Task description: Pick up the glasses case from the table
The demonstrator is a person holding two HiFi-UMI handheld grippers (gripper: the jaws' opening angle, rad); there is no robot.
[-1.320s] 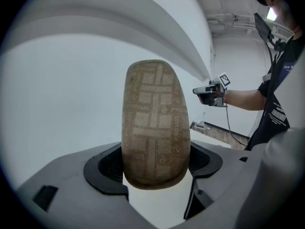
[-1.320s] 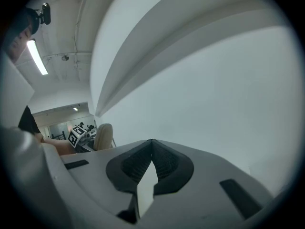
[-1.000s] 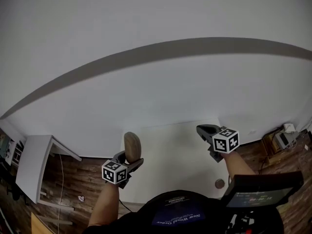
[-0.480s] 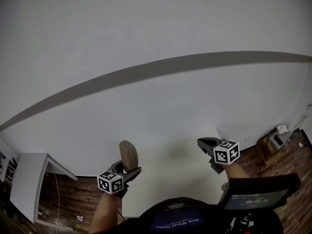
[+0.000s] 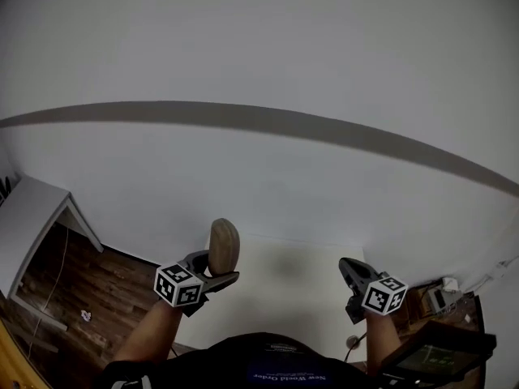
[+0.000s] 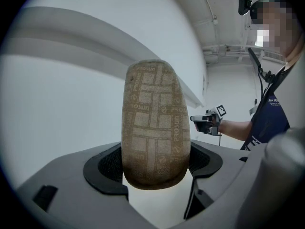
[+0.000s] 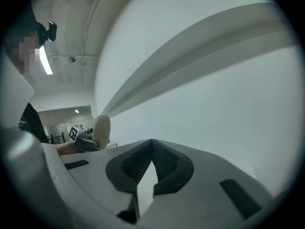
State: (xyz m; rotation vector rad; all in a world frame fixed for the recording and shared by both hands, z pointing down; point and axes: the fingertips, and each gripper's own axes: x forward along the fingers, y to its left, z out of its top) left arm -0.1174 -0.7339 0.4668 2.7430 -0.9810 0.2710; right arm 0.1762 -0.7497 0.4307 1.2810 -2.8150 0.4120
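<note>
My left hand-held gripper (image 6: 155, 168) is clamped on the lower end of the glasses case (image 6: 155, 123), which stands upright above its jaws, apparently clear of the table (image 5: 284, 298). My right hand-held gripper (image 7: 151, 151), jaws together and empty, hangs aside; one grip seems enough.

Lower end of the glasses case (image 5: 225, 245) is hidden, seemingly within the left gripper (image 5: 215, 268).

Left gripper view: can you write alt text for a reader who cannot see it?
A tan woven glasses case stands on end in the frame, clamped between the dark fingers of the left gripper, against a pale wall. At right, the person's outstretched arm holds the right gripper.
</note>
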